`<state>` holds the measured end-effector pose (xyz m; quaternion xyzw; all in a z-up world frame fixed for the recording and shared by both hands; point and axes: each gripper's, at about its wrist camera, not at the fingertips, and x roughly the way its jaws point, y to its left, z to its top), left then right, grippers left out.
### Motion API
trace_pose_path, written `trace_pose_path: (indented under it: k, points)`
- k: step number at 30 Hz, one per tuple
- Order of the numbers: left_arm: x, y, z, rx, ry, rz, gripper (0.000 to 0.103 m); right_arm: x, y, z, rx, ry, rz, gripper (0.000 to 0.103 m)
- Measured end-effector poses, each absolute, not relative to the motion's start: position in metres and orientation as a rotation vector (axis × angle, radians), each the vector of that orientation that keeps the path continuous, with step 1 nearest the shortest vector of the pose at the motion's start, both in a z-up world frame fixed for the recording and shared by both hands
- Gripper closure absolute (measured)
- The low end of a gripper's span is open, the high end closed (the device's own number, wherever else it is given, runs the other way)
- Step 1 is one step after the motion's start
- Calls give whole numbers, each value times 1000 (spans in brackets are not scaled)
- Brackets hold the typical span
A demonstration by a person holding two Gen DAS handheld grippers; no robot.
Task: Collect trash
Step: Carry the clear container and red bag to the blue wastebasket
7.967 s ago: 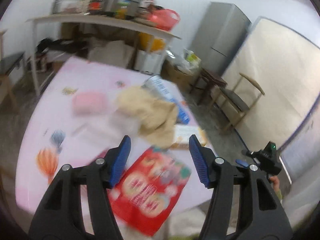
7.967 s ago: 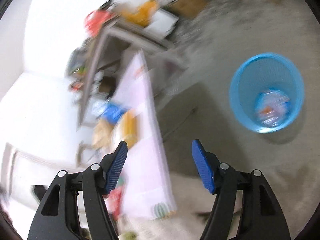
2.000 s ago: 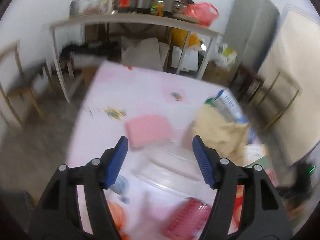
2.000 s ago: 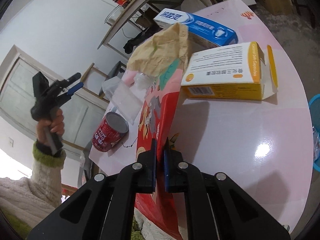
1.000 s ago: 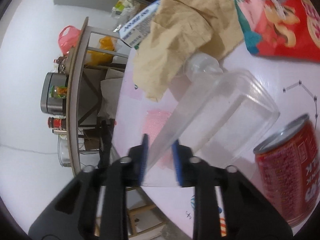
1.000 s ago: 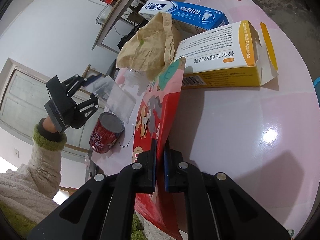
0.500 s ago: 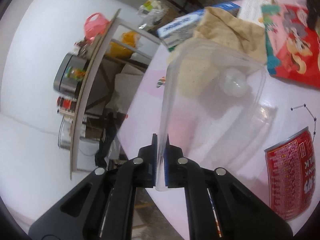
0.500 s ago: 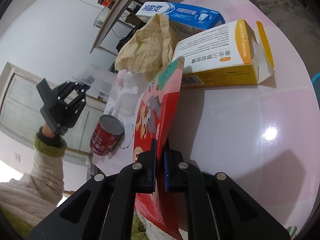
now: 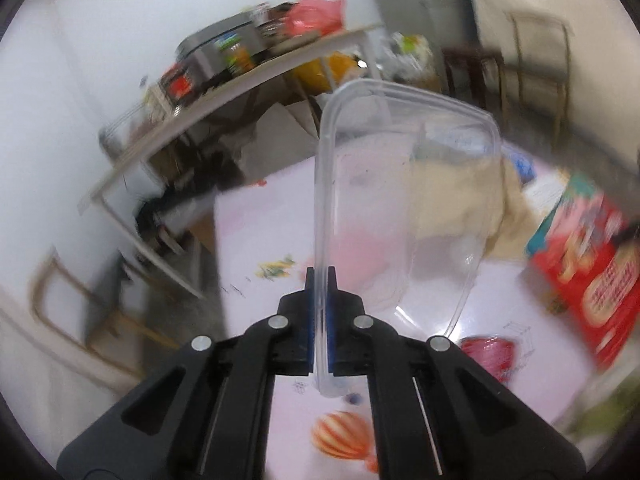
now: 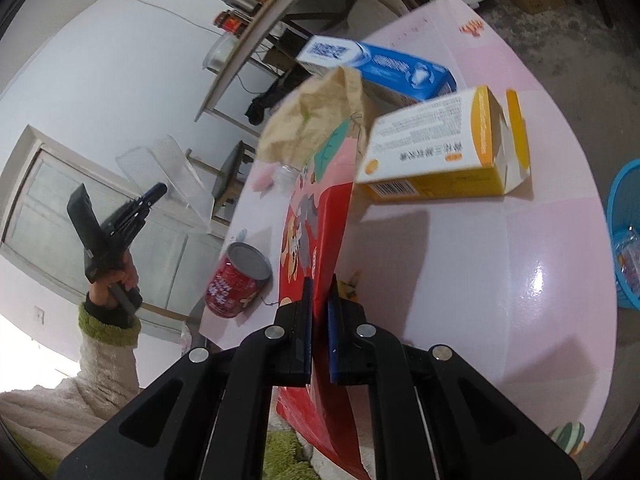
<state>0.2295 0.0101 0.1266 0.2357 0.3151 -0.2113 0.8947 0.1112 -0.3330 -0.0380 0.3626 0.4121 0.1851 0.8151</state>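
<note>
Left gripper (image 9: pixel 319 280) clamps clear plastic container's (image 9: pixel 404 200) rim, lifted off table (image 10: pixel 460 280); right gripper (image 10: pixel 319 292) pinches red snack bag (image 10: pixel 316 236) at near edge. Keep both grips firm toward blue basket (image 10: pixel 624 216).

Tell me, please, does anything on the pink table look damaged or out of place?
The yellow medicine box lies on its side with its end flaps hanging open, seemingly empty. A crumpled brown paper bag slumps against the blue toothpaste box. The red can stands opened and lidless.
</note>
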Motion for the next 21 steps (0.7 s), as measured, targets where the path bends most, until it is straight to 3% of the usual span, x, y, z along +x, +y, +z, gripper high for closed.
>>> trace_pose_path:
  k: [9, 16, 21]
  points:
    - [186, 3, 163, 217, 632, -542, 100, 76, -359, 4, 748, 764, 341, 97]
    - [161, -92, 164, 119, 623, -791, 100, 23, -421, 30, 767, 631, 161, 97]
    - [167, -184, 146, 80, 733, -960, 101, -21, -472, 27, 789, 582, -20, 97]
